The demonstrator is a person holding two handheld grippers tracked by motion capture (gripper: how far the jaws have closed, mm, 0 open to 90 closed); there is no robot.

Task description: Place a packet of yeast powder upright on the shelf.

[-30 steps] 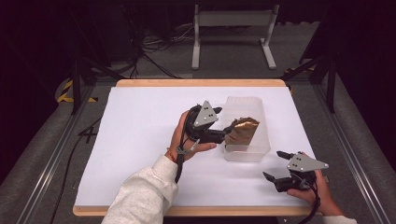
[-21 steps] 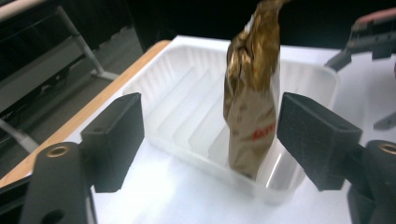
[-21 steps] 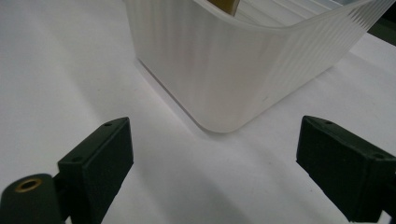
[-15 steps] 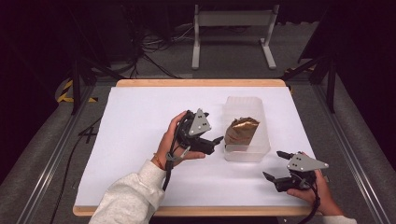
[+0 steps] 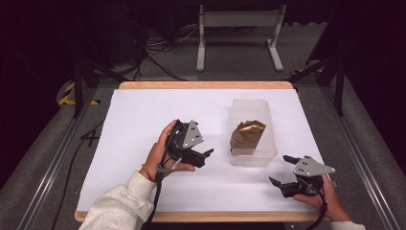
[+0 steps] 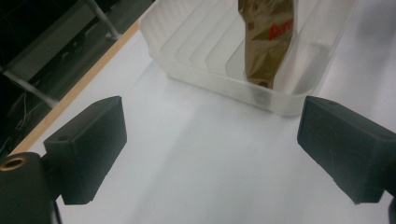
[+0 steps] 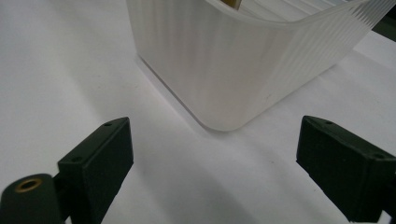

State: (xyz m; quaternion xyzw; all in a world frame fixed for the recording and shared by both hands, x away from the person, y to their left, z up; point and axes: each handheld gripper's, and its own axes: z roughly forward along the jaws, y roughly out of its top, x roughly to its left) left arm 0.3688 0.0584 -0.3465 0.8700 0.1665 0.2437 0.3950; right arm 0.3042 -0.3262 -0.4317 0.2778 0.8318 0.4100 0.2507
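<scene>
Nearest the table's front edge, the right gripper [image 5: 283, 170] is held low over the white table covering [image 5: 143, 120] by the right hand [image 5: 323, 194], jaws spread wide, nothing between them. Just beyond it, in the right gripper view, the rounded corner of a translucent ribbed plastic tub [image 7: 224, 70] is seen standing on the sheet, apart from the jaws.

Further in, the left gripper [image 5: 207, 155] is held by the left hand [image 5: 160, 153], cream sleeve [image 5: 112, 208] at the wrist; its jaws are wide apart and empty, pointed toward the tub [image 5: 253, 155], near it but not touching.

Inside the tub [image 6: 201, 60] a crumpled gold-brown foil packet with red lettering [image 6: 268, 37] is seen leaning against the near wall [image 5: 246, 134].

Beyond the table, a pale metal stand [image 5: 239, 28] and dark cables [image 5: 158, 48] are noted on the floor.
</scene>
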